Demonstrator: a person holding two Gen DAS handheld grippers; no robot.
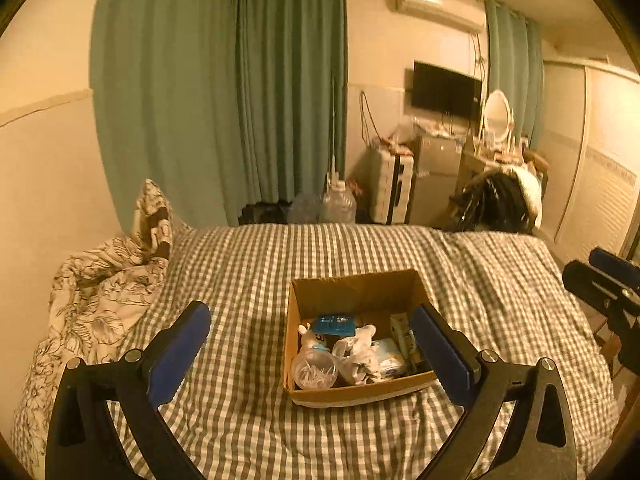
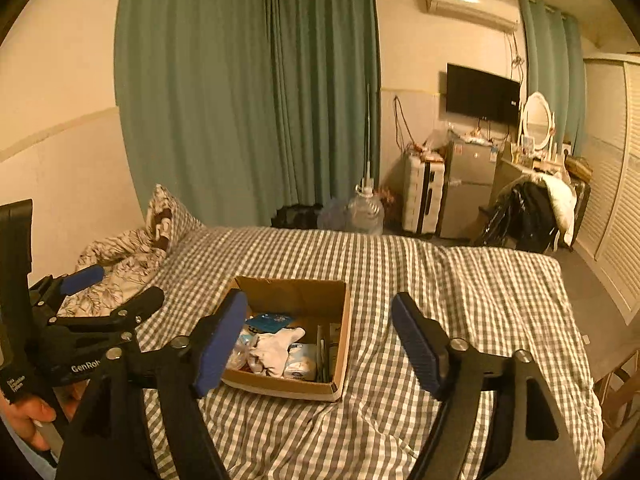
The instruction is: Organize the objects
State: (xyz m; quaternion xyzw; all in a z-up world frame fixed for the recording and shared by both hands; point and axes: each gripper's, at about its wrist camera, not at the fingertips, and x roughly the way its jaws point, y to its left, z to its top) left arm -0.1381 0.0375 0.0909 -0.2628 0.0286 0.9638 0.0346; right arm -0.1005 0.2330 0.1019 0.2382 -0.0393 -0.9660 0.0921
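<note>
Item 1: cardboard box [image 1: 320, 398], open top, sits mid-bed on checked bedsheet [image 1: 248, 264], slightly skewed. Holds all visible task items.

Contents, left-wrist view: clear round tub [image 1: 314, 372] w/ small white bits, near-left corner; white crumpled cloth [image 1: 358, 354], centre; blue card pack [image 1: 334, 324], toward back; pale blue packet [image 1: 390, 360], right of cloth; slim upright boxes [image 1: 402, 330] against right wall. Small white figure by tub, too small to ID.

Item 2: left gripper [image 1: 310, 354]. Spread wide, nothing held, above near edge of box.

Item 3: right gripper [image 2: 320, 340]. Spread wide, empty, box partly between the fingers.

Step in hand (judged): start of sort, first pick not yet made. Best approach: straight down over one item, fingers clear of box walls; cloth easiest, soft and on top. Tub round, likely slippery; grip across widest part.

Surroundings: floral duvet [image 1: 100, 280] bunched at left; green curtain [image 1: 220, 92]; water jug [image 1: 338, 204], suitcase [image 1: 392, 188], TV [image 1: 446, 90] beyond bed.

Obstacles: box walls limit finger spread; items packed close, neighbours likely to drag; soft bed lets box tip or slide; grippers near each other.
</note>
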